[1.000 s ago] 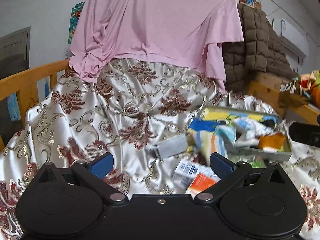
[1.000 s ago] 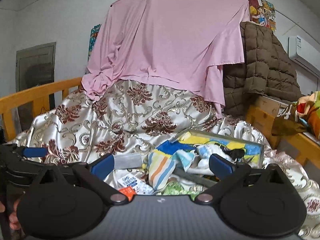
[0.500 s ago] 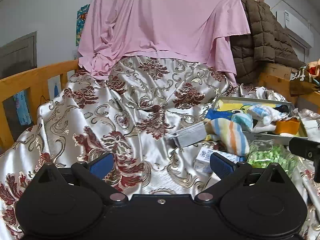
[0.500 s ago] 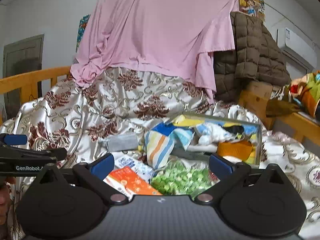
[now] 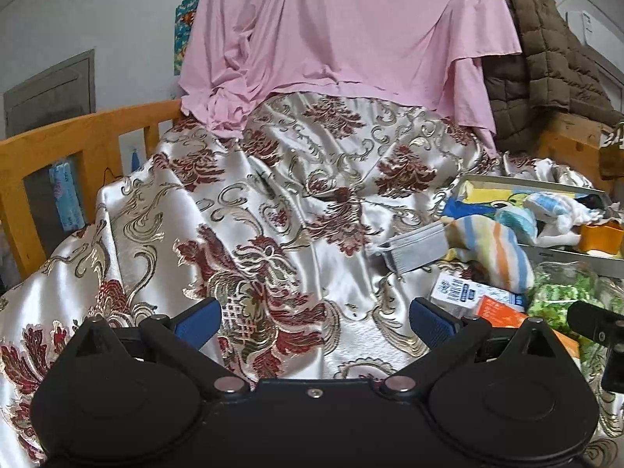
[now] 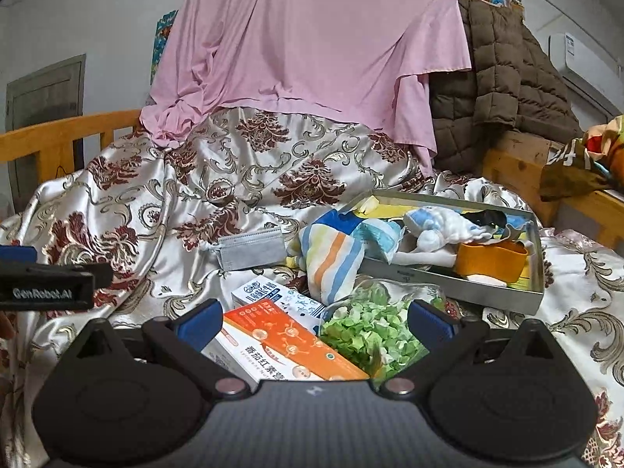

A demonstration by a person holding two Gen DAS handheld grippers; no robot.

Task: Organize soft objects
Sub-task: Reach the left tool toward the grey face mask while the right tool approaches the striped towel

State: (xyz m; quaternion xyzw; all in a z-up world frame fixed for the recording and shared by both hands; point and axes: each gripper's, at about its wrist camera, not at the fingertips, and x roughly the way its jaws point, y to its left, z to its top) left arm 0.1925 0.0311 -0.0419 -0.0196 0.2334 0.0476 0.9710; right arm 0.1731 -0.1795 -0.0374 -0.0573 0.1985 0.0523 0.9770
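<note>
A metal tray on the bed holds several soft items: a white-and-blue plush, an orange band, something black. A striped cloth hangs over the tray's left end. A grey face mask lies left of it. My right gripper is open, low above an orange box and a bag of green pieces. My left gripper is open over bare satin bedspread, with the mask and striped cloth ahead to its right.
A white-and-blue box lies behind the orange one. A pink sheet hangs at the back, a brown quilted jacket to its right. Wooden bed rails run along the left and the right.
Both grippers have moved down and closer to the bed. The boxes and green bag now lie between the right gripper's fingers; the left view has swung left, over bare bedspread.
</note>
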